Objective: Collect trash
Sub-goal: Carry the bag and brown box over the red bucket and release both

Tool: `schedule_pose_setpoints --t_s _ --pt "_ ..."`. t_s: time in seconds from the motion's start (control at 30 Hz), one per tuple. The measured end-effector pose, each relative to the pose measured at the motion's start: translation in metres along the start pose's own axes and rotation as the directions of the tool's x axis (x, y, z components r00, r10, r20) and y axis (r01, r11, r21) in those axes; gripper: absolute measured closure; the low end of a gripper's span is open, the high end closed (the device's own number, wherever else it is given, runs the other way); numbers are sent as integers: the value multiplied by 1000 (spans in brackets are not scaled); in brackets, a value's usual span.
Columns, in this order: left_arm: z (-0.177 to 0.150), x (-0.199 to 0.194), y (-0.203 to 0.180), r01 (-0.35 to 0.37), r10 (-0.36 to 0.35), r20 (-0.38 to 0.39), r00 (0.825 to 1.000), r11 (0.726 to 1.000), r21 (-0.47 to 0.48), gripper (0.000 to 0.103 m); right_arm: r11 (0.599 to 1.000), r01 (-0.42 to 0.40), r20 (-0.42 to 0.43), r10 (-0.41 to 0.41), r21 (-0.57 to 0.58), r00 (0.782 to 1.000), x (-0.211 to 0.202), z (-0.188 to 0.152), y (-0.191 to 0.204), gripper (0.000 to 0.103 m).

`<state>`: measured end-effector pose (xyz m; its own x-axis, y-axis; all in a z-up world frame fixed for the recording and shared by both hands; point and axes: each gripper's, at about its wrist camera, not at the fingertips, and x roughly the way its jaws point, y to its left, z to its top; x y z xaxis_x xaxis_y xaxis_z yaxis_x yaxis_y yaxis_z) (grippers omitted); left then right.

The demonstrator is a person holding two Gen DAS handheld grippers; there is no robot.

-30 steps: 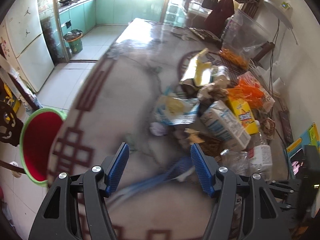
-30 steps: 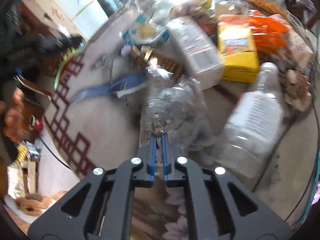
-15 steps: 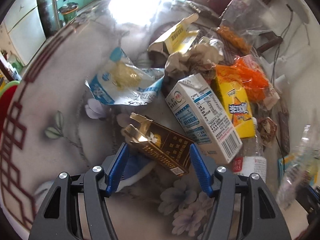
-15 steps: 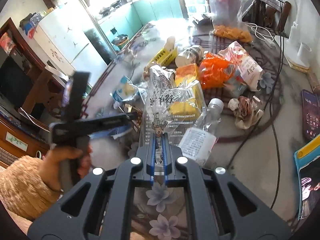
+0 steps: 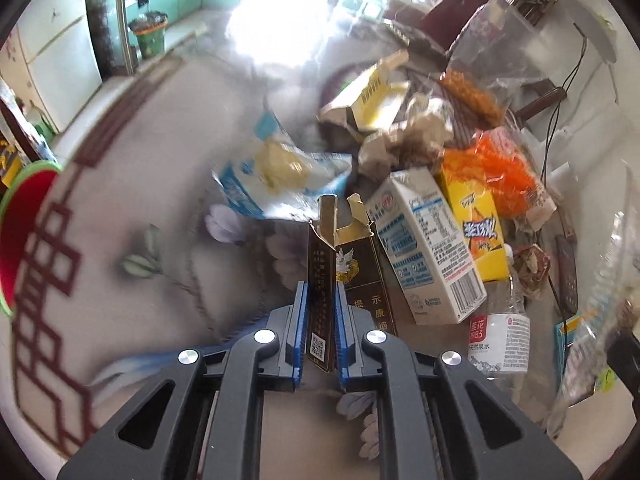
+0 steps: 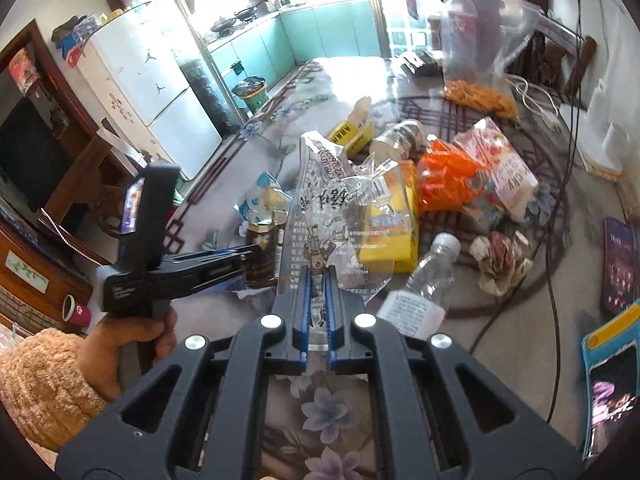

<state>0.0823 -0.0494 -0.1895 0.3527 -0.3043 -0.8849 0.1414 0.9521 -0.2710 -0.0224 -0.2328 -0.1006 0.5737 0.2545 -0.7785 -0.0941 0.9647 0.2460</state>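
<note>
- Trash is what I'm gathering, and most of it lies heaped on the floral table (image 5: pixel 132 208): a blue-and-white pouch (image 5: pixel 276 178), a white carton (image 5: pixel 424 248), a yellow box (image 5: pixel 476 232) and a water bottle (image 5: pixel 500 340).
- Furthest left, a red bin with a green rim (image 5: pixel 20 236) stands just past the table edge. I judge it the likely drop point, though nothing confirms that.
- My left gripper (image 5: pixel 320 320) has just been closing and now clamps the dark brown and gold cigarette box (image 5: pixel 322 276), which stands on edge between the blue pads, torn flap up. Half a second ago the jaws straddled that box while it lay flat on the table.
- That means one more piece is secured. Whether it has cleared the tabletop I can't tell.
- My right gripper (image 6: pixel 316 304) is pinched together on a clear printed plastic bag (image 6: pixel 340 216), which now hangs well above the pile; a second ago that camera sat low, right against the litter.
- In the right view the person's hand (image 6: pixel 128 336) holds the left tool beside the bag.
- With both jaws loaded, I reckon the next move is carrying both pieces to a bin; the thin bag could slip.
</note>
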Motion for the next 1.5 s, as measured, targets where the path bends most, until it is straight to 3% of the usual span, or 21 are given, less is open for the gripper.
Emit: schedule_pose_setpoints --t_s 0.2,0.53,0.93,1.27,1.5 --pt "6 -39 0 -16 11 88 996 999 51 93 999 -8 1 8 -37 1000 6 8 19 96" --pt "8 -94 -4 -75 44 219 975 988 135 93 997 -18 13 19 -73 1000 10 15 42 96" --pt "3 -114 -2 -79 44 261 964 989 125 93 994 -16 29 19 -104 999 5 17 53 96" --pt "2 -143 4 -156 104 331 938 979 135 93 995 -23 45 28 -98 999 5 19 62 96" --pt "9 -149 21 -163 96 355 930 973 164 93 997 9 54 -4 -81 999 17 26 78 96"
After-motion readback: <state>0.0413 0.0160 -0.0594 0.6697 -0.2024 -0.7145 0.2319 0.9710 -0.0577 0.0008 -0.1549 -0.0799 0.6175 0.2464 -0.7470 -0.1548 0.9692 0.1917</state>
